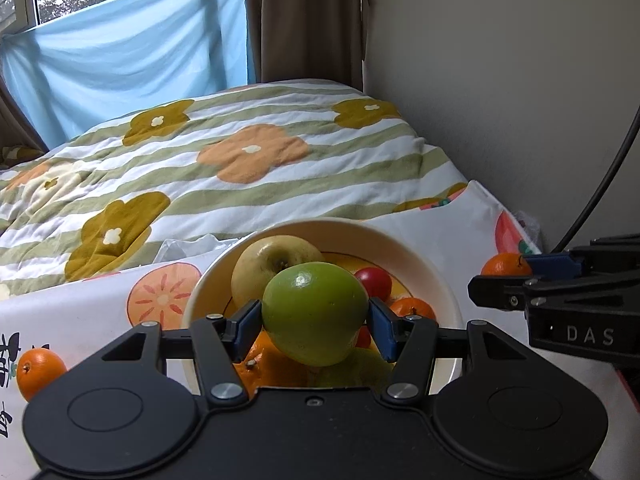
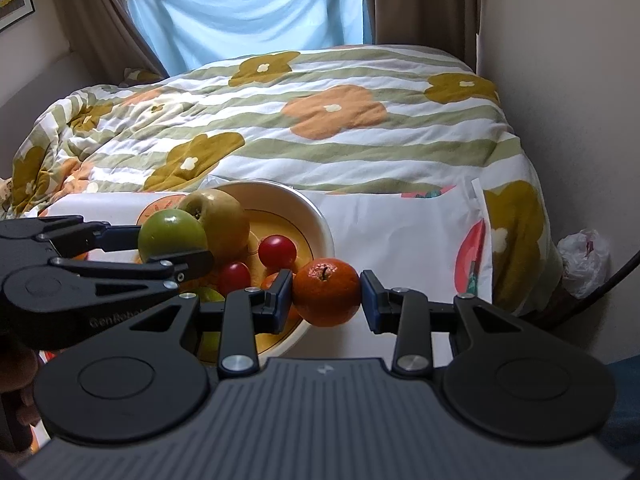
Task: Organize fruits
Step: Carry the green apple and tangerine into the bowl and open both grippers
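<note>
The left gripper is pinching a green apple between its 2 blue pads, directly above the cream bowl. The right gripper is pinching an orange in the same way, and it hangs over the near right rim of the bowl, partly outside it.

The bowl stands on a white cloth with fruit prints, which covers the desk, close to the far edge, where the striped flower blanket begins. Inside the bowl I see a yellow apple, 2 small red fruits, at least 1 more orange and another green fruit. One loose orange lies on the cloth near the left edge of the desk, so this part of the task is not yet done.

I think the risk is in the release. The bowl is already crowded, so the green apple may land on the round fruits and roll, or push the small red ones over the rim. The orange is more doubtful: if the pads open here it can hit the rim and fall on the cloth, then roll to the desk edge. Also the 2 grippers are near each other and may collide
</note>
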